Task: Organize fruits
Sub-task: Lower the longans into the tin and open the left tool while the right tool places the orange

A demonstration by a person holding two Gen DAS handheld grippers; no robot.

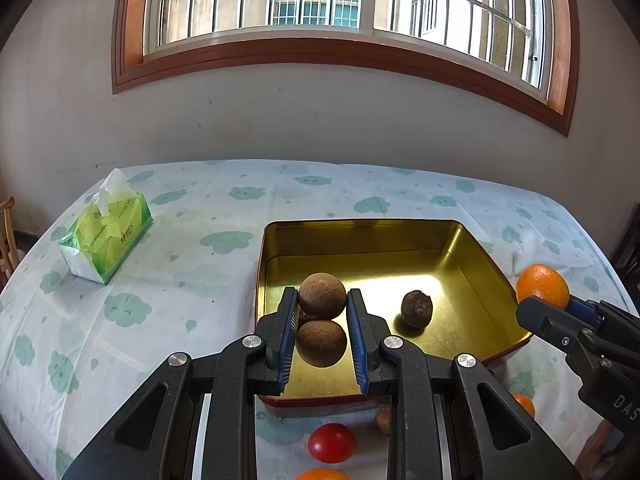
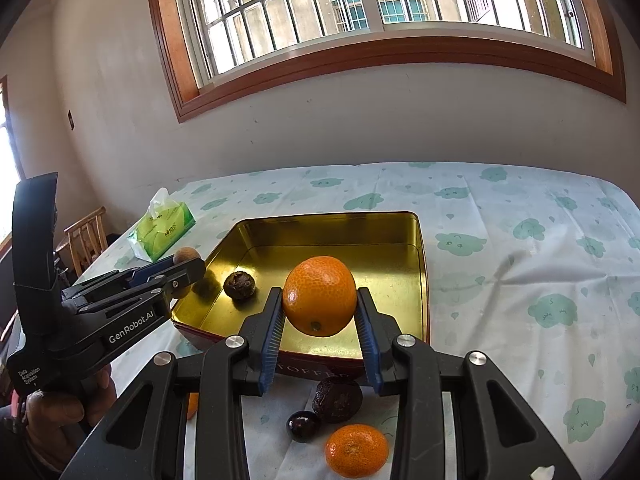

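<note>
A gold tin box [image 1: 472,280] [image 2: 416,280] sits on the cloud-print tablecloth. My left gripper [image 1: 322,300] is shut on a round brown fruit [image 1: 322,295] and holds it over the tin's near left part; its reflection [image 1: 322,343] shows on the gold floor. A dark wrinkled fruit [image 1: 417,308] [image 2: 239,285] lies inside the tin. My right gripper [image 2: 319,300] is shut on an orange [image 2: 319,295] over the tin's near edge; the orange also shows in the left wrist view [image 1: 542,285].
A green tissue pack [image 1: 106,240] [image 2: 162,232] lies far left. In front of the tin lie a red tomato [image 1: 332,442], a small brown fruit [image 1: 383,418], a mandarin [image 2: 356,450], a dark wrinkled fruit [image 2: 337,400] and a dark round fruit [image 2: 303,425]. A wooden chair [image 2: 86,236] stands left.
</note>
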